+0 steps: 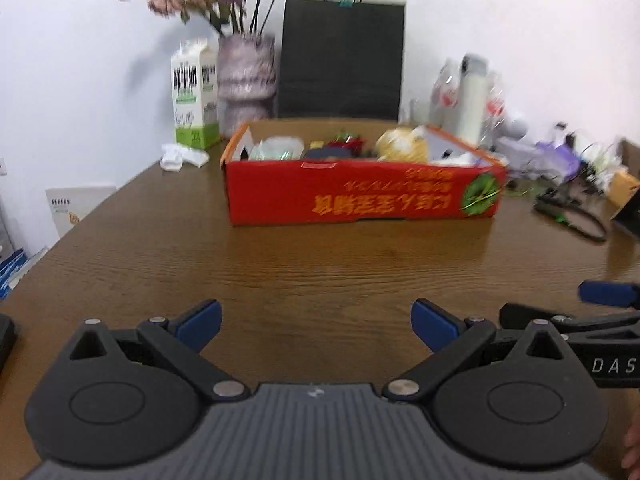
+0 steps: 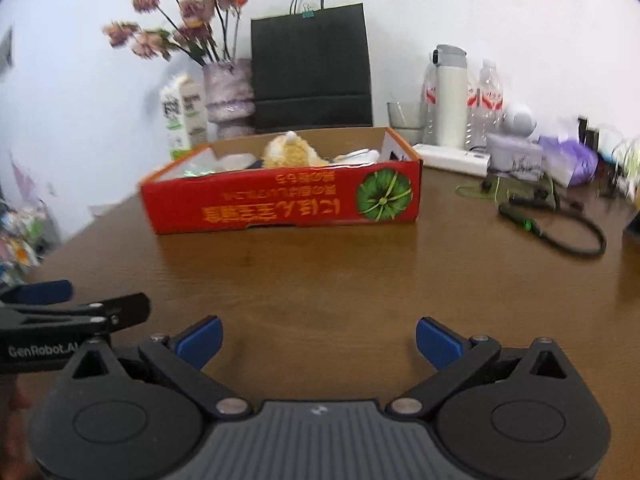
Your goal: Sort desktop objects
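Observation:
A red cardboard box point(image 1: 360, 192) stands on the brown wooden table point(image 1: 280, 272), also in the right wrist view point(image 2: 280, 204). It holds a yellow plush toy point(image 1: 400, 146) point(image 2: 292, 152), white packets and other small items. My left gripper point(image 1: 316, 326) is open and empty above the table's near part, well short of the box. My right gripper point(image 2: 318, 342) is open and empty beside it. The right gripper's side shows at the right edge of the left wrist view point(image 1: 600, 320), and the left gripper's side at the left edge of the right wrist view point(image 2: 60, 312).
Behind the box stand a milk carton point(image 1: 194, 98), a vase of dried flowers point(image 1: 246, 80) and a black paper bag point(image 1: 340, 56). At the back right are a white thermos point(image 2: 452, 96), plastic bottles point(image 2: 486, 100), a power strip point(image 2: 452, 156), purple packs and a black cable point(image 2: 568, 236).

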Available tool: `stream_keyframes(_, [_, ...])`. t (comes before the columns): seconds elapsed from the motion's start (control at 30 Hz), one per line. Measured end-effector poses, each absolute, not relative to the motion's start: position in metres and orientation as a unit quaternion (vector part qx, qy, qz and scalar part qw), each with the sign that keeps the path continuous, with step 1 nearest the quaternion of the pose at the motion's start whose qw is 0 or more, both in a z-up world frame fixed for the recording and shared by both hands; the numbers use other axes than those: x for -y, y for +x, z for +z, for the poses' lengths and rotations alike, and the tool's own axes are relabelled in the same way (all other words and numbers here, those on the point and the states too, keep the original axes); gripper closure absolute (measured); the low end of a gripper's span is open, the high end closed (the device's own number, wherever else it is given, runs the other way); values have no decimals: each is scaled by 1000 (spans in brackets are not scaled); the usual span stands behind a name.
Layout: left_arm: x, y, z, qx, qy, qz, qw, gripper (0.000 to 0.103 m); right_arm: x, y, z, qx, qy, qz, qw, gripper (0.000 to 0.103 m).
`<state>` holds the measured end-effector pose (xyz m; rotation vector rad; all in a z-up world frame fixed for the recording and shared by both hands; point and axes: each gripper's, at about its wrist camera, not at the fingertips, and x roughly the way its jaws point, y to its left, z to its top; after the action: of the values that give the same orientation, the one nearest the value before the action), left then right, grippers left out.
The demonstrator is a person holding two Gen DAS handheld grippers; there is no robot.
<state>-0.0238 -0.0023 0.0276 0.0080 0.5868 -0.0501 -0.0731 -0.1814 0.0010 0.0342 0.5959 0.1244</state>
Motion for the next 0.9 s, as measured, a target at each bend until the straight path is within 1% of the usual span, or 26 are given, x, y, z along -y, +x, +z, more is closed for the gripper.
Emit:
stream_keyframes(0.1, [-2,-1,21,-312,3,-22,950,0,176,-48,-3,-312,10,52,948,0])
stream_keyframes(0.27, [-7,19,8,-344,1,-22,939,0,172,-24,-8,-318,-1,40,947,0])
stream_keyframes(0.33, [-7,22,8,-343,5,-27,939,0,174,-20,-11,-322,7,31,946,0])
stream_keyframes(0.4, [-4,25,7,-348,18,-31,937,0,173,-12,-15,-343,7,21,939,0])
stream_keyframes(0.9, [-2,23,7,-344,16,-34,938,0,174,-10,-16,-345,2,20,938,0])
